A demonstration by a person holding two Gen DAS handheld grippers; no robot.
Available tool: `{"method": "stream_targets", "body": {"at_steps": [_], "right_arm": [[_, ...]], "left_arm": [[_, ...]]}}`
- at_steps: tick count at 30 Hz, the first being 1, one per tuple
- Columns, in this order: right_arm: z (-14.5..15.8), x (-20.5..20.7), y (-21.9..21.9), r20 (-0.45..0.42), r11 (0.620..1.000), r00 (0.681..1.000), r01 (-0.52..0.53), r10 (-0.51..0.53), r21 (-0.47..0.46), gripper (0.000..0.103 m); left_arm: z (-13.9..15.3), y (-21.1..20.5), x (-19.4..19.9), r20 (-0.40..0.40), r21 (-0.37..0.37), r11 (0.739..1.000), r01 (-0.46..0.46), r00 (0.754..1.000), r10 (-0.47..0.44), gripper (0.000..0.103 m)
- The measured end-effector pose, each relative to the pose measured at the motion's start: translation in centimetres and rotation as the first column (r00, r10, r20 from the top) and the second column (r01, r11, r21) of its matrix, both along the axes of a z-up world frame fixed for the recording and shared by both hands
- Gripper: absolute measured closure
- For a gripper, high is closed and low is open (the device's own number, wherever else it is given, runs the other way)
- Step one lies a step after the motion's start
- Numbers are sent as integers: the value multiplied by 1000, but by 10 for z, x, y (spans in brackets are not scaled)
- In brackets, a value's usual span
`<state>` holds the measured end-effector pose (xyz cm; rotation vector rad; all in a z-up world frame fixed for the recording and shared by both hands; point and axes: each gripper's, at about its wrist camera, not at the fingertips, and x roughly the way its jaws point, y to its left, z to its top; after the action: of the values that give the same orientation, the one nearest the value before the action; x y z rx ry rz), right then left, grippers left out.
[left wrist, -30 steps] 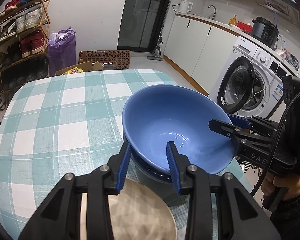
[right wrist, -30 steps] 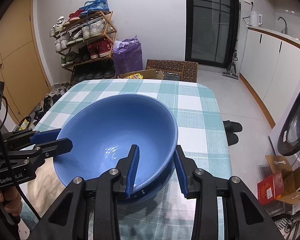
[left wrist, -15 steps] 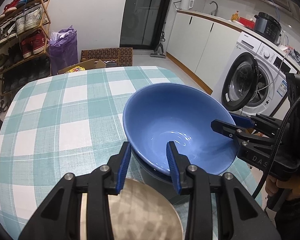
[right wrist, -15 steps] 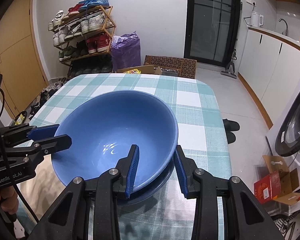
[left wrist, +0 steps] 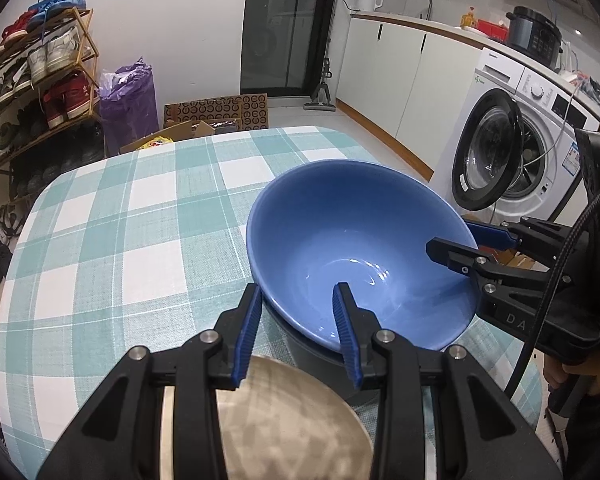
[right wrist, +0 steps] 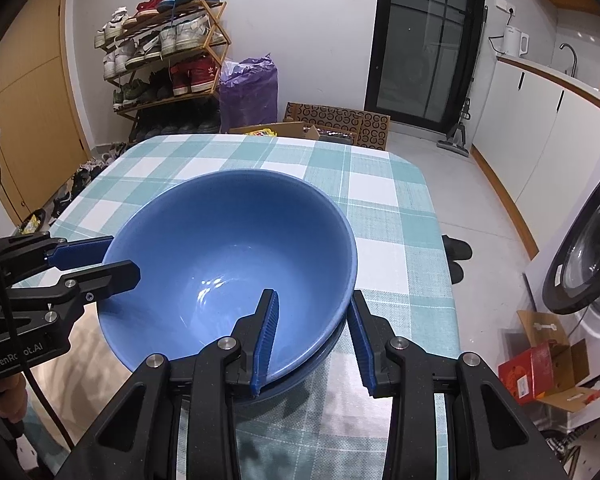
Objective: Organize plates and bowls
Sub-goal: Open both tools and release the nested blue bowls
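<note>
Stacking step: bowl (left wrist: pixel 352 248) held by two grippers above a darker dish (left wrist: pixel 312 350), near the surface's (left wrist: pixel 112 236) right edge. Left hand-held gripper (left wrist: pixel 298 322): fingers straddle the near rim, clamped on it as far as shows. Right hand-held gripper (right wrist: pixel 314 332): likewise pinching the right rim. Bowl appears tilted, perhaps not seated. Next move, by judgement: lower level, then release. Room: far and left surface open; right edge close, floor beyond. Tan plate (left wrist: pixel 284 420) beside the stack, nearer the left camera.

A checked tablecloth (left wrist: pixel 120 240) in teal and white covers the table. Behind it stand a shoe rack (right wrist: pixel 164 52), a purple bag (right wrist: pixel 249 90) and cardboard boxes (right wrist: pixel 336 122). A washing machine (left wrist: pixel 512 152) with its door open stands beside the white cabinets (left wrist: pixel 400 76).
</note>
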<state>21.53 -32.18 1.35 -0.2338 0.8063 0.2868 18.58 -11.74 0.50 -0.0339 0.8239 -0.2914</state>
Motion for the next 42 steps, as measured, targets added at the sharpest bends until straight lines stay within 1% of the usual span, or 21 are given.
{"method": "stream_targets", "body": {"at_steps": [7, 18, 20, 27, 29, 34, 35, 36, 37, 39, 41, 42], "right_arm": [[-2, -1, 0, 4, 1000, 1000, -3, 3, -17, 67], [-9, -3, 10, 22, 995, 1000, -10, 13, -102, 65], [-11, -3, 11, 18, 995, 1000, -16, 18, -103, 61], [-12, -2, 10, 9, 996, 1000, -19, 20, -87, 57], [-12, -1, 9, 2, 997, 1000, -24, 24, -77, 54], [-12, -1, 10, -8, 998, 1000, -29, 29, -62, 51], [-12, -2, 10, -10, 998, 999, -31, 31, -57, 50], [-11, -2, 10, -14, 998, 999, -35, 34, -47, 46], [-10, -3, 9, -11, 999, 999, -39, 39, -35, 41], [-6, -5, 9, 0, 999, 999, -44, 44, -25, 36], [-2, -8, 9, 3, 999, 999, -52, 52, -16, 34], [0, -8, 9, 5, 999, 999, -53, 53, -12, 31]], "left_arm": [[-1, -2, 0, -4, 15, 1000, 0, 1000, 0, 68], [-3, -3, 0, -10, 26, 1000, -1, 1000, 1, 68], [-4, -4, 0, -10, 28, 1000, 0, 1000, 0, 68], [-3, -4, 0, -15, 28, 1000, 1, 1000, -1, 68], [-3, -3, 0, -19, 21, 1000, 2, 1000, -1, 67], [-3, -2, 1, -33, 14, 1000, 9, 999, -9, 63], [-3, -1, 1, -37, 8, 1000, 10, 999, -9, 57], [-2, 0, 1, -37, 2, 1000, 9, 999, -9, 52], [0, 0, 0, -31, -1, 1000, 8, 999, -8, 51], [3, 2, -1, -25, -3, 1000, 6, 1000, -7, 44], [7, 6, -2, -13, -10, 1000, 0, 1000, 0, 43], [8, 7, -2, -11, -18, 1000, -1, 1000, 1, 42]]}}
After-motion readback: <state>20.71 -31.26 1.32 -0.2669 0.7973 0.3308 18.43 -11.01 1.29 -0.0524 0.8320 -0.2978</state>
